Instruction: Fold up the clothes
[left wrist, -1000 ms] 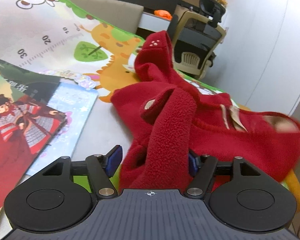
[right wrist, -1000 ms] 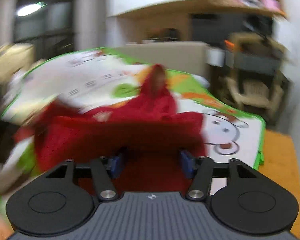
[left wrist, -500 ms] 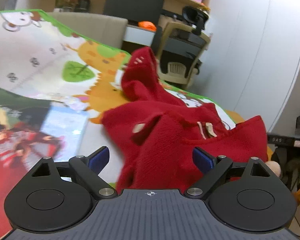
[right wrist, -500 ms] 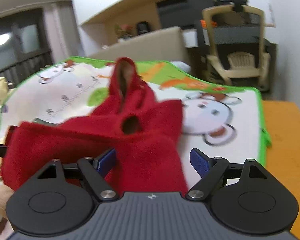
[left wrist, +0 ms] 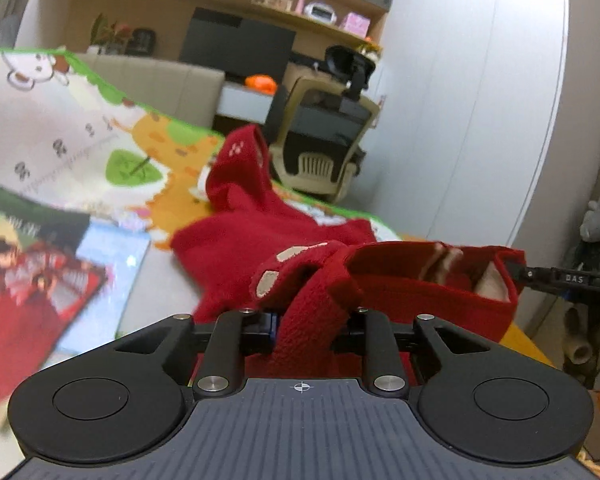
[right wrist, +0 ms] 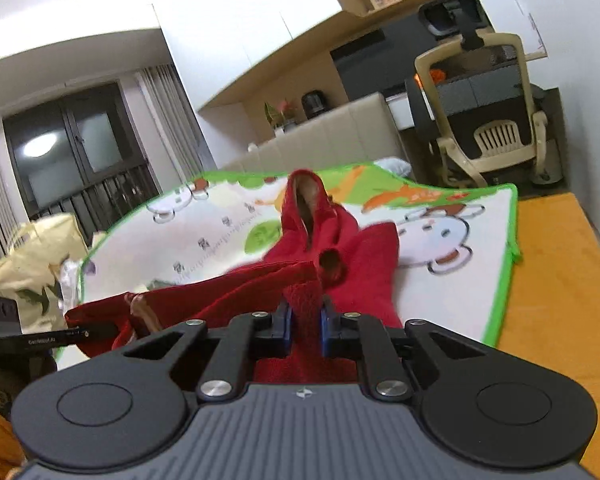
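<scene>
A red fleece hooded garment [left wrist: 260,236] lies partly on a cartoon play mat [left wrist: 60,128], its hood standing up at the far end. My left gripper [left wrist: 310,322] is shut on a bunched fold of the red fleece near the hem. In the right wrist view the same garment [right wrist: 360,256] stretches toward the hood, and my right gripper [right wrist: 305,322] is shut on another bunch of its edge. The hem hangs taut between the two grippers, lifted off the mat. The other gripper's black body [left wrist: 560,278] shows at the right edge of the left view.
Picture books [left wrist: 40,280] lie on the mat at the left. An office chair [right wrist: 484,120] and a beige sofa back [right wrist: 340,136] stand beyond the mat. Orange floor [right wrist: 560,280] lies to the right, and a pale yellow bag [right wrist: 32,264] to the left.
Both grippers stood open half a second ago and have closed on the red fleece. The hem has risen off the mat and both views tilted upward.
</scene>
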The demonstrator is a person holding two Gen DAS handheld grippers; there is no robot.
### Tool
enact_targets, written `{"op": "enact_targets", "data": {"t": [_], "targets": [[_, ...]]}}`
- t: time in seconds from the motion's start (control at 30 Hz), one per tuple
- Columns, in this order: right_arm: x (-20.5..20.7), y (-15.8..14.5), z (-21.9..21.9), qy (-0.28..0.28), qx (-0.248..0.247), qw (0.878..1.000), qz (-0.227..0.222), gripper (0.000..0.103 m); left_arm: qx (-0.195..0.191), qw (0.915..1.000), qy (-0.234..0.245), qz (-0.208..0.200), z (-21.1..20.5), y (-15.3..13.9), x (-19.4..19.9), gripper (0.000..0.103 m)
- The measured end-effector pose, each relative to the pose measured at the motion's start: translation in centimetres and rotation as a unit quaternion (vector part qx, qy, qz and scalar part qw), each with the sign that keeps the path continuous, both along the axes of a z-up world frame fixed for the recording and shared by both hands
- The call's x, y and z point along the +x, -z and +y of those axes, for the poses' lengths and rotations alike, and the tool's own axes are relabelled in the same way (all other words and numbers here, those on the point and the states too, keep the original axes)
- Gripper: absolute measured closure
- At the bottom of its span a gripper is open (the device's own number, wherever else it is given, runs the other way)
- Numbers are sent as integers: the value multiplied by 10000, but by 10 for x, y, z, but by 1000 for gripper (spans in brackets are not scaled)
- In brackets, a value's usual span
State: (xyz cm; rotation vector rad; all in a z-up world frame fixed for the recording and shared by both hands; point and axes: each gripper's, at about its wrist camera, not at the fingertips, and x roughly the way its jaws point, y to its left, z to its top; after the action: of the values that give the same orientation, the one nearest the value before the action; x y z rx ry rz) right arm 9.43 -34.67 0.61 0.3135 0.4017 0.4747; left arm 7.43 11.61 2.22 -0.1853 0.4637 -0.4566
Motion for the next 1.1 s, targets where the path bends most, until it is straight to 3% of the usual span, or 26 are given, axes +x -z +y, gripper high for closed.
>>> {"op": "enact_targets", "data": {"t": [0.07,0.2,0.27,0.3,0.37,0.43,0.53,0.67,0.73,0.8,0.87,0.9,0.97,1.03,1.1], "targets": [[23,3,5,144,-171,9996,153,91,-30,9996,-209,194,-1,6,19,76],[86,24,26,441,-897,9926,688,91,334,9942,-784,657,-4,18,69,41],[110,43,36,450,-1342,9854,950,89,624,9896,-962,866,-5,27,86,34],[115,46,36,431,-1372,9848,976,86,683,9883,-1004,928,-3,29,90,25],[119,48,34,392,-1374,9845,1015,85,617,9884,-1028,928,6,27,88,22],[119,48,33,395,-1561,9821,981,68,629,9888,-1076,818,13,19,75,21],[121,50,31,397,-1735,9793,968,59,958,9865,-1272,374,12,-3,50,15],[123,48,34,403,-1903,9760,976,56,1090,9851,-1223,-525,-2,-46,9,10],[122,47,37,388,-2028,9740,931,55,1201,9793,-1379,-867,-3,-63,3,9],[123,48,35,397,-2066,9733,916,51,1218,9741,-1657,-936,6,-74,8,8],[124,48,33,399,-2009,9741,954,49,873,9771,-1782,-764,17,-80,15,9],[125,48,33,395,-1984,9745,973,49,589,9840,-1543,-666,18,-82,18,9],[128,46,33,367,-2032,9732,1016,49,-140,9979,-479,-424,8,-80,23,8],[130,43,34,340,-2100,9714,1056,49,-755,9953,611,-57,-15,-68,33,7],[131,38,34,279,-2203,9690,1079,49,-852,9890,1169,318,-42,-50,47,7]]}}
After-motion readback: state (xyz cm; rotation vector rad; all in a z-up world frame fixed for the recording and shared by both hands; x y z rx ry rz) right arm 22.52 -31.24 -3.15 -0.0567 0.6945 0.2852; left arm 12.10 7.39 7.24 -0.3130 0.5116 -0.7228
